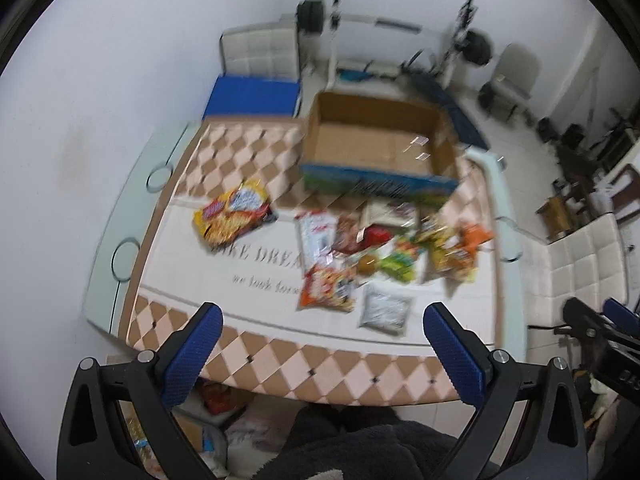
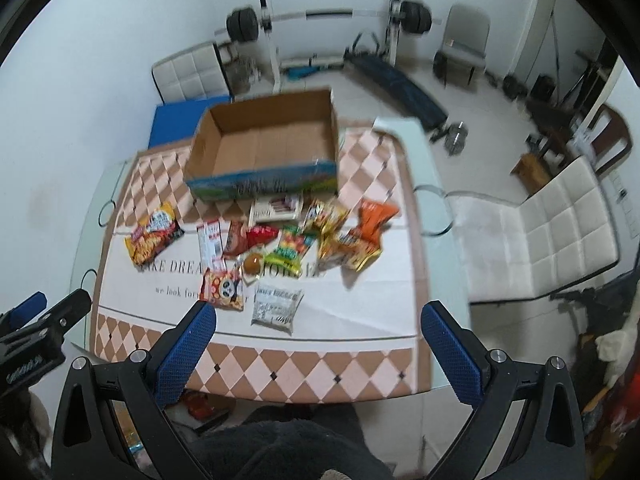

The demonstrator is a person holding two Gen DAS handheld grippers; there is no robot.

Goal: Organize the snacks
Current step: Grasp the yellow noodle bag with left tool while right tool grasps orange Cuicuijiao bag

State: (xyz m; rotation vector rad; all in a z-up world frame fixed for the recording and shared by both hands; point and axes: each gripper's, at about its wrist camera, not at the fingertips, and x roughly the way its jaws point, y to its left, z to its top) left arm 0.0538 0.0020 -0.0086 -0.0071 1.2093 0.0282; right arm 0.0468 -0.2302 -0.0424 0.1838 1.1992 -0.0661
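Both the left gripper (image 1: pixel 323 312) and right gripper (image 2: pixel 319 310) hang spread wide above the table (image 2: pixel 304 376); blurred snack packets (image 2: pixel 280 248) lie before the seemingly empty cardboard box (image 2: pixel 264 148).

The worktop (image 2: pixel 280 360) lies bare along its near checkered edge at the frame's bottom centre. Above that, a heap of snack packets (image 2: pixel 288 248) crowds mid-frame. The open cardboard box (image 2: pixel 260 184) stands just behind the heap, blocking the upper centre.
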